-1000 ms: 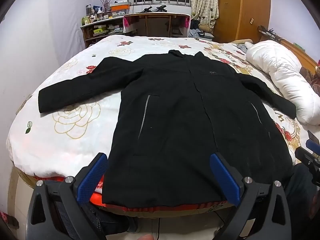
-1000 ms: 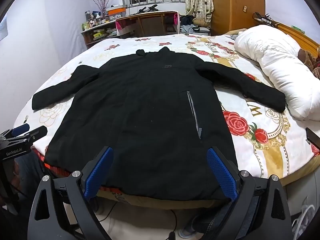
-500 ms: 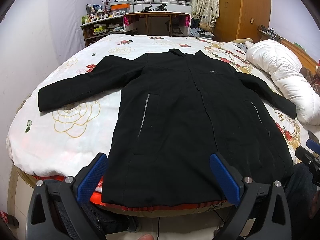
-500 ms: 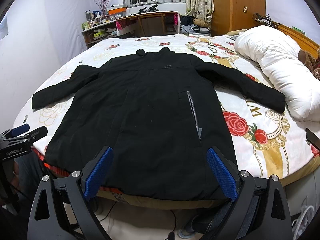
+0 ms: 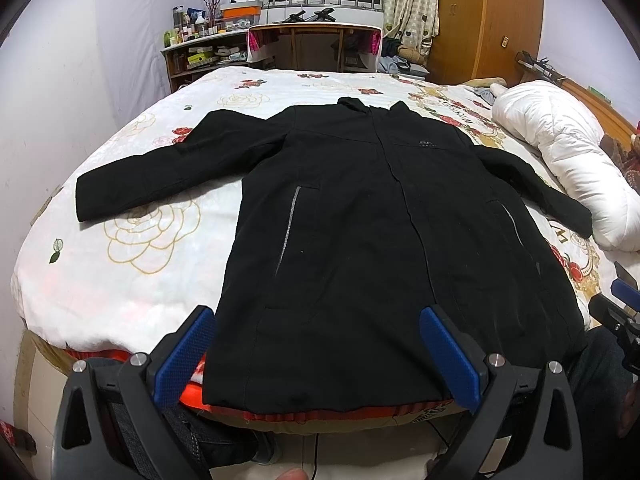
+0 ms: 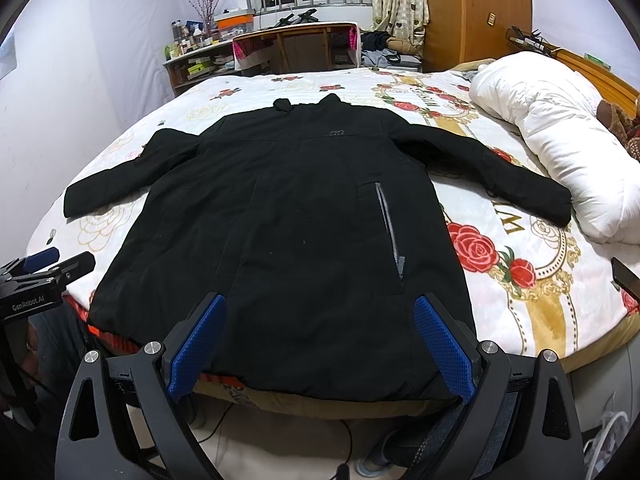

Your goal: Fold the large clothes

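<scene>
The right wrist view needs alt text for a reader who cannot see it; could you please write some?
A long black coat lies flat, front up, on a rose-patterned bedspread, both sleeves spread outward and its hem at the near bed edge. The open right gripper hovers at that hem, holding nothing. A rolled white duvet lies to the right; the left gripper shows at the left edge.

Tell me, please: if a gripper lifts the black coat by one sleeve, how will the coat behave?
The black coat lies flat and limp on the bed, so it would probably sag and trail rather than hold its shape. It looks long and thick, so likely heavy for one gripper. Its hem hangs over the bed edge, so a pull may drag it off.
</scene>
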Tool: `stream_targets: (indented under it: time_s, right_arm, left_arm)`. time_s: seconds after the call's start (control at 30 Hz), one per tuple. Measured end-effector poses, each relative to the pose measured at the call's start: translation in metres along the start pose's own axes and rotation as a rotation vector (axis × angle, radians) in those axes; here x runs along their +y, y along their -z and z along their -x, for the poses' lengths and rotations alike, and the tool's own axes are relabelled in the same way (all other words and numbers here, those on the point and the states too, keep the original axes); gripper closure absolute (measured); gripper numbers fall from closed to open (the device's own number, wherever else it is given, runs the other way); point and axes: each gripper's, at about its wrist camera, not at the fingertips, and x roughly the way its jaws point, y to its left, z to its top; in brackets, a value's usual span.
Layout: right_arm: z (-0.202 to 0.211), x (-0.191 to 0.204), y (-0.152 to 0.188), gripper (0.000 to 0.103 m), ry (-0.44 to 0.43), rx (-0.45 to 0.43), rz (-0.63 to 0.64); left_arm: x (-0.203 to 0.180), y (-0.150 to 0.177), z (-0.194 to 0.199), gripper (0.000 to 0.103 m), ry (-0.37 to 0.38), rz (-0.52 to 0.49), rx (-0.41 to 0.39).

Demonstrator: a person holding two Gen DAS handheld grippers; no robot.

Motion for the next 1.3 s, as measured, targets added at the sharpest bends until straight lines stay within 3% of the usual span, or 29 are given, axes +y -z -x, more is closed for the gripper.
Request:
stream_targets:
  time_s: [1.3]
  right_arm:
    - [-0.0012, 0.005, 0.0004, 0.008, 0.004, -0.004, 0.009]
  left_arm:
    - [0.0009, 0.0014, -0.0016, 0.0, 0.002, -0.006, 0.004]
